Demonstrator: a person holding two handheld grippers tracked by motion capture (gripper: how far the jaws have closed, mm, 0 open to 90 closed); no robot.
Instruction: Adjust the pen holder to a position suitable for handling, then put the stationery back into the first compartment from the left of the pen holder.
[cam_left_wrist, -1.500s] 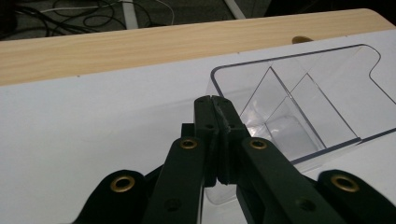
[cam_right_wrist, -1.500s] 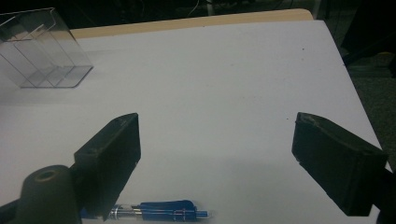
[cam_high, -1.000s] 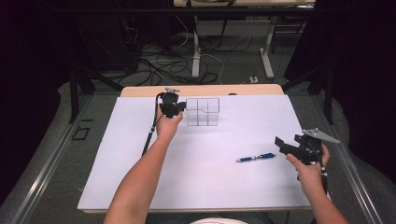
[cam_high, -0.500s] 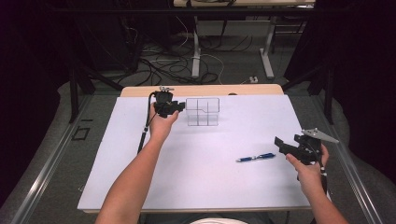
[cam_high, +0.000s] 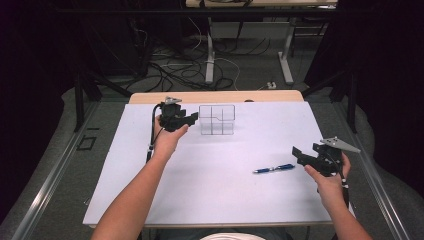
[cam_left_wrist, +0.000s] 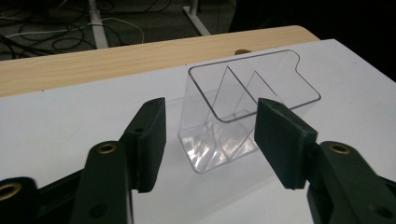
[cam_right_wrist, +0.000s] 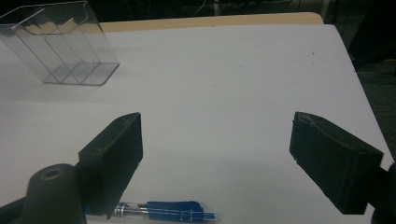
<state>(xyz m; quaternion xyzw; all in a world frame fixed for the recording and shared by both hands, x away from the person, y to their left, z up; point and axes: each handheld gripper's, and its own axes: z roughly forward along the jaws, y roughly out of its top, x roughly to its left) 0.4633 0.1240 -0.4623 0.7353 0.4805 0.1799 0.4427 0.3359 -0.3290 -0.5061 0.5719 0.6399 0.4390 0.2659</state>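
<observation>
- Clear plastic organizer (cam_high: 217, 119) stood upright at the far middle of the white mat (cam_high: 125, 185), its dividers visible through the walls.
- Left gripper (cam_high: 190, 118) sat just beside the organizer's left wall, no longer at it as a second earlier; the hand had drawn back a little and risen.
- Its jaws had just been opening: in the left gripper view they stood spread, with nothing between the pads and the organizer (cam_left_wrist: 233, 116) just beyond them, untouched.
- That reads as a release: the organizer seemed placed and left to stand on its own, so this part of the work looked done.
- Blue pen (cam_high: 273, 169) lay flat on the mat toward the right, well apart from the organizer and in the same place as before.
- Right gripper (cam_high: 298, 154) hovered beside the pen's right end, unmoved from the earlier frames, jaws spread wide and empty; in its own view the pen (cam_right_wrist: 163, 211) lay under the left jaw.
- Likely next: the pen gets picked up and goes into a compartment.
</observation>
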